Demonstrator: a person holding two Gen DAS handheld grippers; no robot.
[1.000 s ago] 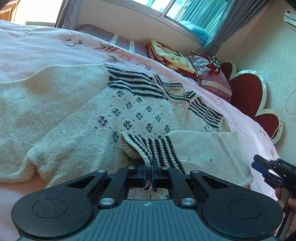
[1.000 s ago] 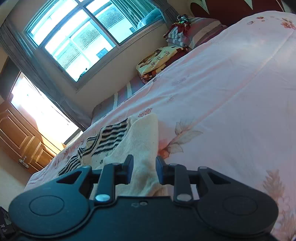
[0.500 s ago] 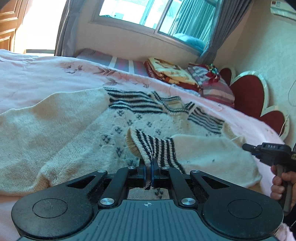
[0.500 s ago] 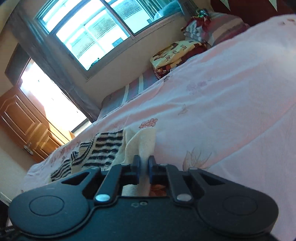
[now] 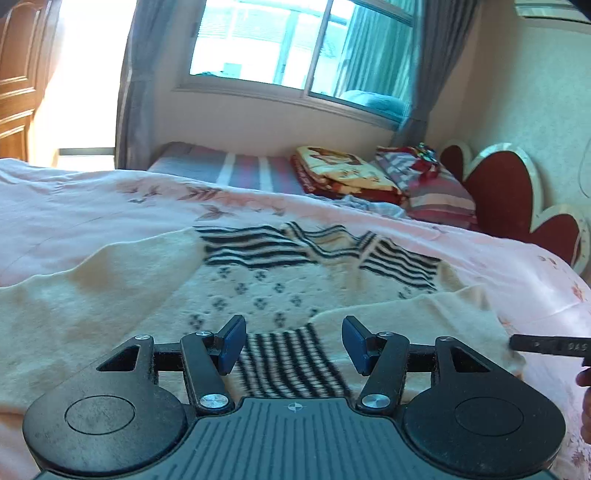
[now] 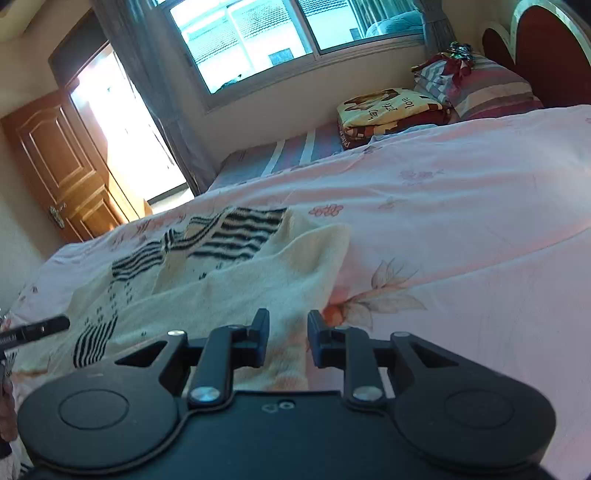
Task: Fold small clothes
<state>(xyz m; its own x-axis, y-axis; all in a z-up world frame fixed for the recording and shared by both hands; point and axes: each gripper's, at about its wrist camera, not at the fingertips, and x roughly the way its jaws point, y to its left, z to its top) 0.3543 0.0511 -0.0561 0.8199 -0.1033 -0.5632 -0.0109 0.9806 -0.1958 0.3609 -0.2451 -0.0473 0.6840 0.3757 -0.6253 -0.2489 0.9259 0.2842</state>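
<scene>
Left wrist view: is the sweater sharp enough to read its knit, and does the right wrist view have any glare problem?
Left wrist: the sweater is motion-smeared, its striped cuff streaked, while the gripper stays crisp; the doorway is blown out. Right wrist: the sweater is sharper, but the doorway glares white; fisheye bends the window frame.

I look across a bed under a pink floral bedspread (image 5: 110, 206) toward a sliding window (image 5: 295, 44) with grey curtains (image 5: 421, 59), daylight pouring in. A red heart-shaped headboard (image 5: 506, 188) stands against the cream wall (image 5: 532, 85), folded blankets (image 6: 388, 110) and striped pillows (image 6: 491, 86) beside it, and a wooden door (image 6: 62, 166) stands left.
</scene>
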